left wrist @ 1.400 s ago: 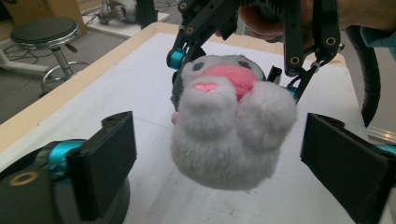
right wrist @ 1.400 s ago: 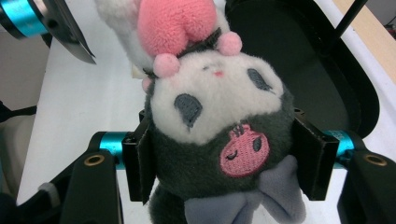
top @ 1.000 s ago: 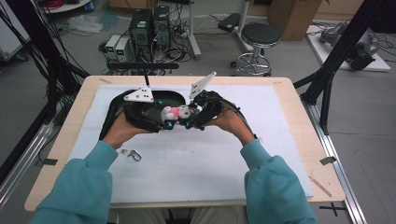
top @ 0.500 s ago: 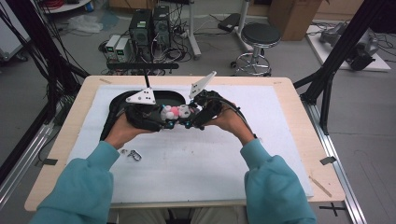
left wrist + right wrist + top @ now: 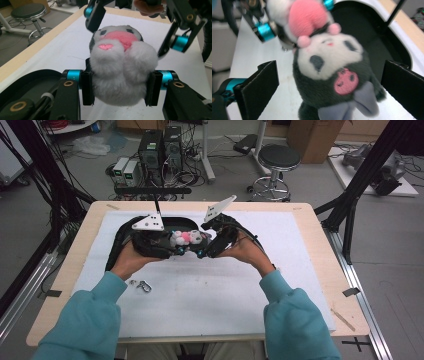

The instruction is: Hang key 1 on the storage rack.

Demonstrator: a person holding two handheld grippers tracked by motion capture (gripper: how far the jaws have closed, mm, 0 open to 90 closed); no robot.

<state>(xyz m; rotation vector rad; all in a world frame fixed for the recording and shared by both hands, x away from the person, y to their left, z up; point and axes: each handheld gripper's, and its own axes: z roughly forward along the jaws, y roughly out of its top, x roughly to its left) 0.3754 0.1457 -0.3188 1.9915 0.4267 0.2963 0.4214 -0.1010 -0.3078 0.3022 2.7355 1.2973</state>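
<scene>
Now the left gripper (image 5: 120,88) pinches the plush toy (image 5: 120,67); right gripper (image 5: 332,85), jaws just opening, stands spread around it: handover nearly done, withdrawal remaining.

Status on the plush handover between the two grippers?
Done: the left gripper has the plush toy clamped at its white lower body, its jaws having just closed in. In hand: the right gripper has just opened, its jaws standing wide of the toy's head without touching. Left: backing the right gripper away, then whatever comes next; a small metal clasp lies on the white mat.

No text, label, brand or number can be read anywhere.
</scene>
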